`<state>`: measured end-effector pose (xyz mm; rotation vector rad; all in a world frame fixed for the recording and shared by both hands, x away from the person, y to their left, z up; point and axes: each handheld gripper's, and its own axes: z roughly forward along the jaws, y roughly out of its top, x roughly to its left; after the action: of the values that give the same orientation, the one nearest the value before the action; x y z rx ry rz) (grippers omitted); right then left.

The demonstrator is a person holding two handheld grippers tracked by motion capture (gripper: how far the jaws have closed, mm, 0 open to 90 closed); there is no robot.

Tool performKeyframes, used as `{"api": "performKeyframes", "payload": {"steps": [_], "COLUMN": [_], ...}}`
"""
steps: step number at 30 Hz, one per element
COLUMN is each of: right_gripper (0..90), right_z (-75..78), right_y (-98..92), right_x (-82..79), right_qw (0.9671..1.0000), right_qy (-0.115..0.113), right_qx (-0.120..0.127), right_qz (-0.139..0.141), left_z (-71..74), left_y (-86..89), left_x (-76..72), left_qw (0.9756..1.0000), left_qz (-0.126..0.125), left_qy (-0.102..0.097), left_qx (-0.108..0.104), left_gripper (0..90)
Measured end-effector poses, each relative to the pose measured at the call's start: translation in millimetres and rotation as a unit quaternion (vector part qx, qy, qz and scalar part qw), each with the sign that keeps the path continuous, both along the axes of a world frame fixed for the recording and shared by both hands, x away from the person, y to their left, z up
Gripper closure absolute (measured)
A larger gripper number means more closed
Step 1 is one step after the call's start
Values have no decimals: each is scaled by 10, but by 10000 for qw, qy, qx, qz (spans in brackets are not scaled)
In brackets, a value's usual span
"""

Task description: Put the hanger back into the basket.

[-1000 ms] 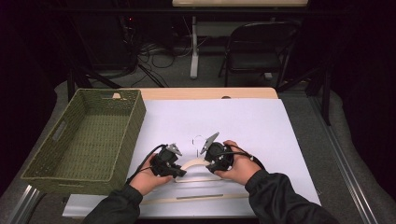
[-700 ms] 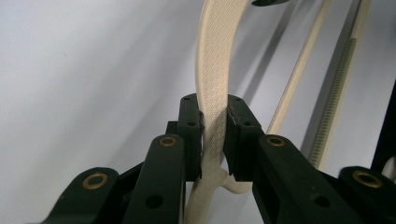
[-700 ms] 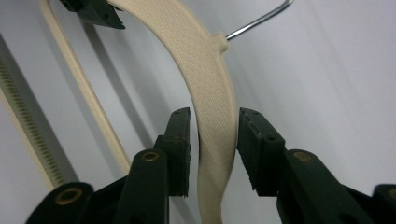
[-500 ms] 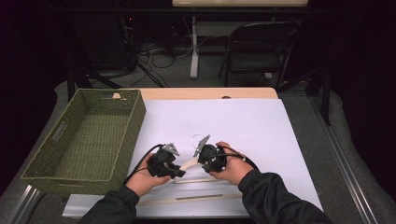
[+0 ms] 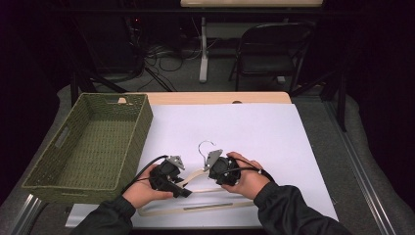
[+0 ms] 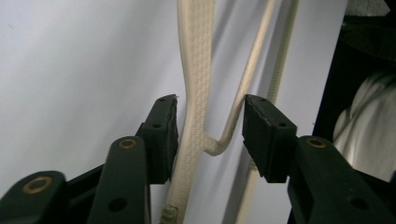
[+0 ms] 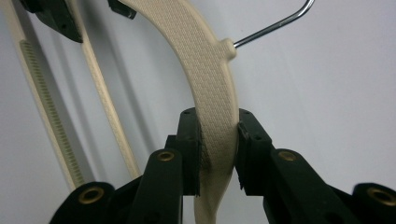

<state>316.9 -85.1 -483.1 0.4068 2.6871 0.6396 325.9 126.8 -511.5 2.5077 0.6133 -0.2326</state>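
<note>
Right gripper view: my right gripper had just clamped on the cream textured plastic hanger, shoulder between its jaws. Left gripper had just opened, hanger arm loose between its pads. Handover to right looked done.

Dark room; folding chair; grey floor

From my end this reads as a lab or recording studio: black curtains wall the space, loose cables sprawl on grey carpet, 1 folding chair stands behind the table, and white paper covers it.
</note>
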Motion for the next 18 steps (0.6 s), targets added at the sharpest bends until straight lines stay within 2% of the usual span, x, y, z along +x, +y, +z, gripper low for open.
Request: {"api": "performKeyframes", "payload": {"steps": [5,9,13,15,18], "right_gripper": [738,738,725,644,554], "right_z": [42,81,116,139,190], "right_y": [-2,0,-1,-16,-72], "right_x": [-25,-34,-36,-15,22], "right_qw": [9999,9997,9994,9992,9979], "right_qy": [-117,-233,-283,-219,-179], "right_qx": [29,74,172,338,581], "right_qz": [58,102,56,-4,-199], "left_z": [-3,23,39,48,54], "left_y": [-3,6,22,38,82], "left_x": [-11,-6,4,15,39], "left_qw": [10000,9999,9999,10000,9996], "left_qz": [-63,-127,-61,11,146], "left_qy": [11,4,53,12,65], "left_qx": [50,3,-72,-84,-230], "left_gripper": [658,705,765,789,822]}}
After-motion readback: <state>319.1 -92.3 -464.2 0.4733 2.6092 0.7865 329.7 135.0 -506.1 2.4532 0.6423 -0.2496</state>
